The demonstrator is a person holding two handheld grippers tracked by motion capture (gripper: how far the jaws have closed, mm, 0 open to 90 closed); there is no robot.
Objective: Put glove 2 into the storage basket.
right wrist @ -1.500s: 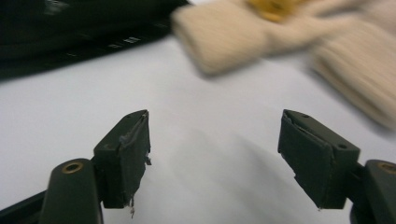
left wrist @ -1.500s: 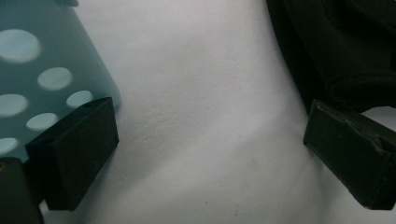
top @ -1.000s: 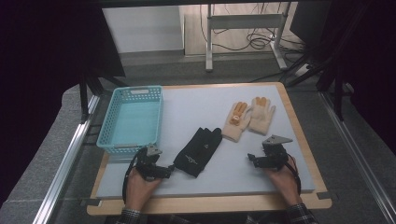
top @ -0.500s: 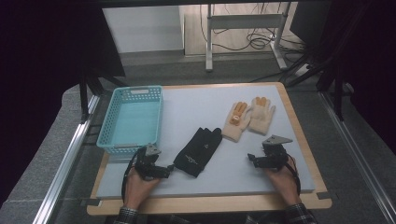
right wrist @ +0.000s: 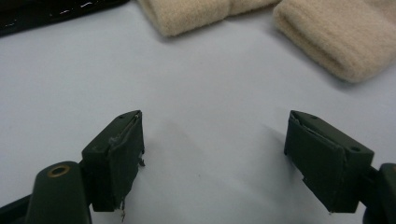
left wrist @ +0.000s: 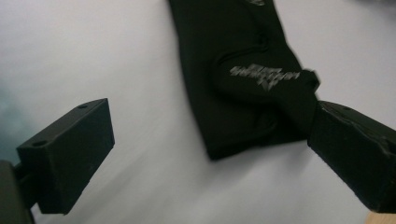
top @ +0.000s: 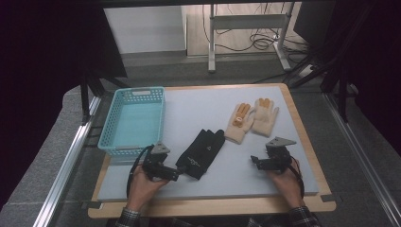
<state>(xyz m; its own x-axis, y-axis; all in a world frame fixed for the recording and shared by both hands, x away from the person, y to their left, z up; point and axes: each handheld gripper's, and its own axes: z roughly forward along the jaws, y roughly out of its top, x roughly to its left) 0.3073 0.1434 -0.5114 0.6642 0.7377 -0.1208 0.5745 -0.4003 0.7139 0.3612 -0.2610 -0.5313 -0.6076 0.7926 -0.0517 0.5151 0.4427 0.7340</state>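
A black glove (top: 203, 150) lies flat in the middle of the grey mat, fingers pointing away. My left gripper (top: 176, 176) is at its cuff. In the left gripper view the jaws stand wide apart and have just been opening. The glove's cuff (left wrist: 247, 79) lies between them and its corner touches the right jaw. Two beige knit gloves (top: 239, 124) (top: 264, 117) lie side by side farther right. My right gripper (top: 255, 161) is open over bare mat in front of them. Their cuffs (right wrist: 196, 14) (right wrist: 336, 37) show beyond the open right gripper (right wrist: 215, 126).
A light blue plastic basket (top: 113, 149) stands at the left of the table, nothing in it. The grey mat (top: 198, 109) sits on a wooden tabletop whose edge (top: 213, 205) runs along the front. A metal rail (top: 66, 165) runs past the left side.
My left gripper has shifted slightly toward the black glove's cuff. The right gripper and all the gloves are where they were.
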